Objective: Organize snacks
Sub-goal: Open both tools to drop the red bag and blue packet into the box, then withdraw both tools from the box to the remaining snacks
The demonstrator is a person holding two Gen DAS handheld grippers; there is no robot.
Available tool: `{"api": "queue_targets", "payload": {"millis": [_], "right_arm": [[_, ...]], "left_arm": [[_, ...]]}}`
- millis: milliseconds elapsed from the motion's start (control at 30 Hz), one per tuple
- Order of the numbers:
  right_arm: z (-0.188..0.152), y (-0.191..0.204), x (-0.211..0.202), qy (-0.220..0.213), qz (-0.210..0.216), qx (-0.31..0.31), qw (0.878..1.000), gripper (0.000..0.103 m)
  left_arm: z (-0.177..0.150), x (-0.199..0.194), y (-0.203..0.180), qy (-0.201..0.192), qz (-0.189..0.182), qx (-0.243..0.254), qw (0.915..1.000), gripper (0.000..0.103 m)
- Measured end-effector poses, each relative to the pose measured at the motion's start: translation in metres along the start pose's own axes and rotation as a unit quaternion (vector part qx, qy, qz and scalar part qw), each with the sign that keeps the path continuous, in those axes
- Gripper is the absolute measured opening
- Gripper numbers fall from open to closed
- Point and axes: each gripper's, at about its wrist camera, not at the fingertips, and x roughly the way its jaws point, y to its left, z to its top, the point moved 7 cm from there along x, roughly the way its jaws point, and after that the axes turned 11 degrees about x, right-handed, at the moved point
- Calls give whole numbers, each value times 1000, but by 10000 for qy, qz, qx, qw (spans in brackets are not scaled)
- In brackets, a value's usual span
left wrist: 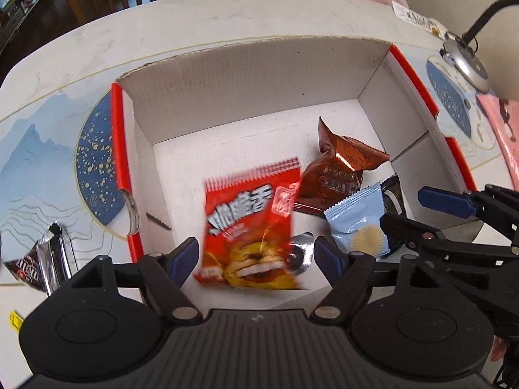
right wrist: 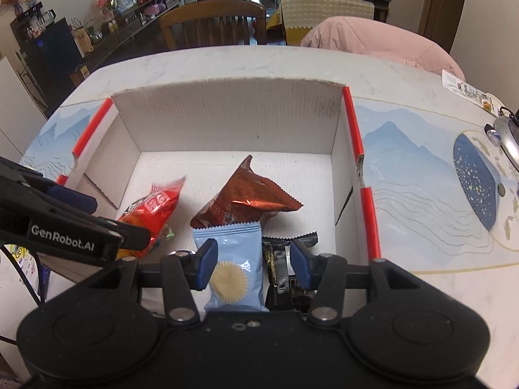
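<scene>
Right now a white cardboard box (right wrist: 227, 120) with red edges stands open on the tabletop (right wrist: 421, 291), and it holds several snacks. A red snack packet (left wrist: 249, 227) looks blurred in the left wrist view, between the blue tips of the left tongs (left wrist: 256, 256), which stand wide apart; whether it touches the box floor, I cannot tell. Beside it to the right lies a brown crumpled packet (right wrist: 249, 197), and in front of that one a pale blue packet (right wrist: 233, 272) with a cream round sun shape printed on it. A black packet (right wrist: 285, 272) lies just beside the blue one, on its right side. The right tongs (right wrist: 254, 267) hover over these two with the fingers apart, not pressing on either of them. Outside the box, on its left, a dark packet with silver ends (left wrist: 48, 259) rests on the tabletop. The tabletop is pale marble, covered partly by a mat (right wrist: 405, 168) with blue mountains and a dark blue speckled shape. At the right edge stands the metal base of a lamp (left wrist: 467, 64) with a black neck. Behind the tabletop I see a wooden chair (right wrist: 211, 22), a pink padded thing (right wrist: 373, 42), and further back a long cabinet (right wrist: 129, 16) carrying many small things.
</scene>
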Motion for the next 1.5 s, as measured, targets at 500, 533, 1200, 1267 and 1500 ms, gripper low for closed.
{"api": "queue_targets", "payload": {"millis": [500,533,1200,1267,1500], "right_arm": [[2,26,-59,-576,362,-61,9977,76],[1,29,-62,-619,370,-70,9974,78],[-29,163,-85,-833,751,-102,9936,100],[-36,180,-82,-785,829,-126,9934,100],[-67,240,-51,-399,922,-427,9940,101]], "left_arm": [[-21,-68,18,-769,-122,-272,9966,78],[-23,-74,20,-830,-136,-287,9960,78],[-116,-145,157,-1532,-127,-925,9838,96],[-128,-148,178,-1533,-105,-1024,9828,97],[-168,-141,240,-1381,77,-1291,9819,97]]}}
